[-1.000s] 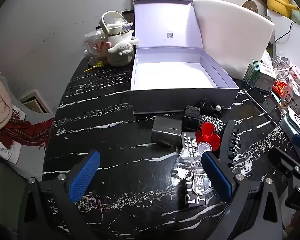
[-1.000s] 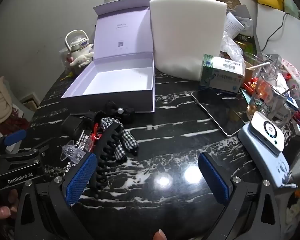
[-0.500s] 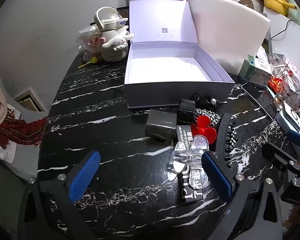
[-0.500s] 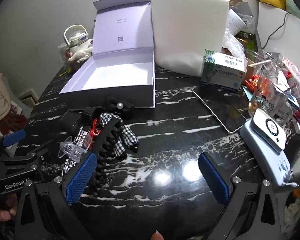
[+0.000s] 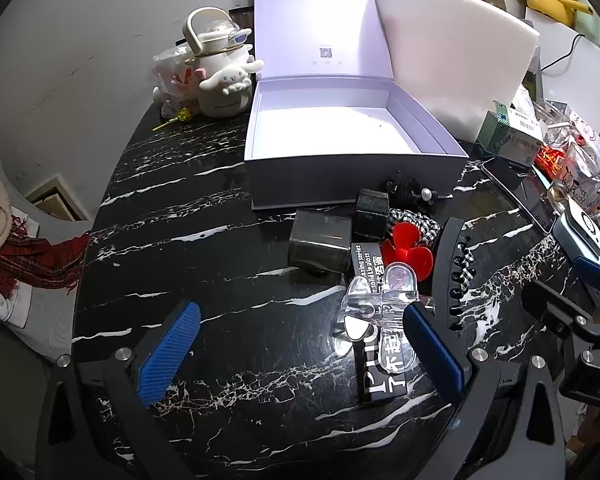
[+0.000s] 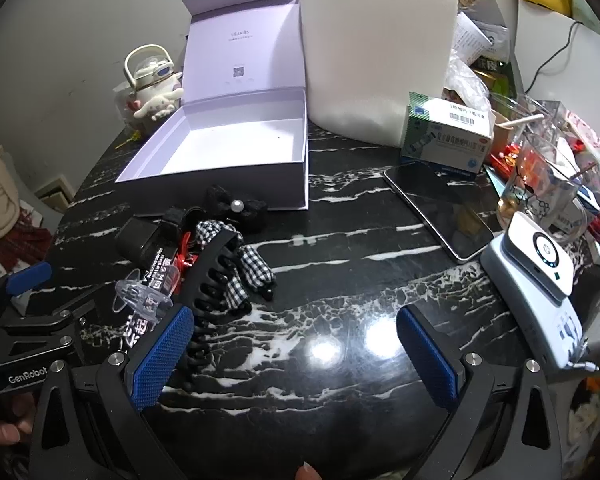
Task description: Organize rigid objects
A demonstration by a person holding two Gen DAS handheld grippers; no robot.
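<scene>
Task barely begun: the open lilac cardboard gift box sits empty at the far side of the black white-veined marble table, lid up, w/ nothing packed yet. Everything to sort lies in a heap just in front of the box: a dark smoky square case, red plastic hair clip, clear acrylic hair clip resting on a black printed lip-gloss box, long black claw clip over a black-and-white gingham scrunchie, plus a black bow w/ pearl. Left gripper hovers low over bare table, near-left of the heap, tongs wide apart, its right finger just beside the clear clip. Right gripper hovers near-right of the heap, tongs likewise apart, holding nothing, left finger next to the claw clip.
</scene>
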